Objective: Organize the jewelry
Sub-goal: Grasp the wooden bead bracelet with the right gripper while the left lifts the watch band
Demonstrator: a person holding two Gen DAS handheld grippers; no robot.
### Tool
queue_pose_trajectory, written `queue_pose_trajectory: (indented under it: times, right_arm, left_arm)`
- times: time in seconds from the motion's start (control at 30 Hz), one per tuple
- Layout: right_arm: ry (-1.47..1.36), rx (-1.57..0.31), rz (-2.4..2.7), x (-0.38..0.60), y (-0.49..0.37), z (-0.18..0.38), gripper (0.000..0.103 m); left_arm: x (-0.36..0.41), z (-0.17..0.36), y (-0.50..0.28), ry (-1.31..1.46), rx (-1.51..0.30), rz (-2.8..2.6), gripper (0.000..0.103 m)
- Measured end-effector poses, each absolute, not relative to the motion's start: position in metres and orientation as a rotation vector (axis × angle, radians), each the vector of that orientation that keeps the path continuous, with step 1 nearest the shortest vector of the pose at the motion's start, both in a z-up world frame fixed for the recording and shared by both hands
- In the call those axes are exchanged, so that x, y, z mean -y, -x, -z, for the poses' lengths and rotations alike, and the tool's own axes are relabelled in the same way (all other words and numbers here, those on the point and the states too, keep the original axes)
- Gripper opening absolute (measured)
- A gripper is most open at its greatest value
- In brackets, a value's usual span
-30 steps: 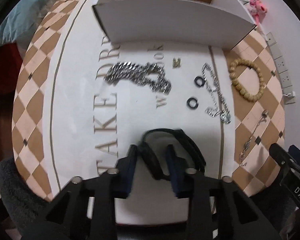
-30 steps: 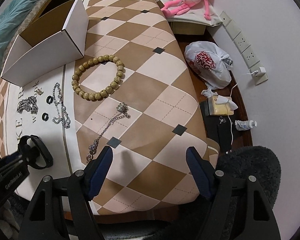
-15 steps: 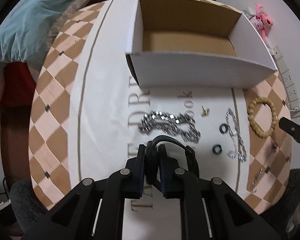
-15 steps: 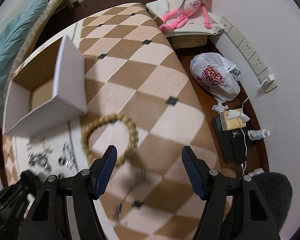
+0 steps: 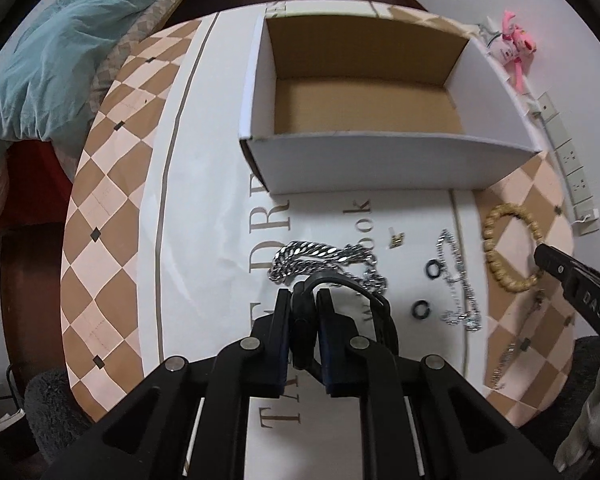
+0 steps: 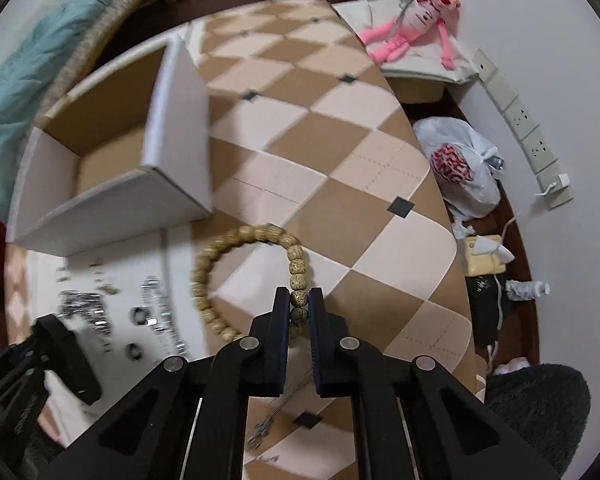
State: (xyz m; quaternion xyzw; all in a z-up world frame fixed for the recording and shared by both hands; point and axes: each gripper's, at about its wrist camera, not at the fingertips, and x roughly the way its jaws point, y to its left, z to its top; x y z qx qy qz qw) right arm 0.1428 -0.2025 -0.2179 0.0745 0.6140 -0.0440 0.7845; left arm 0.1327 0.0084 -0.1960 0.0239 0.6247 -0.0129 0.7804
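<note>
Operator: Grippers status?
Tech: Left gripper (image 5: 303, 312) clamped on black band (image 5: 342, 284), right gripper (image 6: 299, 308) clamped on bead bracelet (image 6: 244, 240); both face open box (image 5: 364, 160), likely the destination.

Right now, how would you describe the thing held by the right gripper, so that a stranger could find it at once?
Start at the white cardboard box with the brown inside on the checkered table. Just in front of its right corner lies a ring of round tan wooden beads, with the right gripper shut on one side. Unlike the silver chains and small black rings nearby, it is matte wood.
</note>
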Motion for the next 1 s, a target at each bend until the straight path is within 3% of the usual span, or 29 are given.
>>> queue_pose_trajectory:
  times: [0.63, 1.0]
  right_arm:
    - [-0.195, -1.09, -0.151, 0.176, -0.173, 0.07, 0.009]
    - [-0.236, -1.178, -0.238, 0.152, -0.253, 0.095, 0.009]
  left_arm:
    - [-0.009, 0.092, -0.168, 0.037, -1.146, 0.119, 0.01]
    - [-0.024, 0.106, -0.234, 0.091, -1.204, 0.125, 0.01]
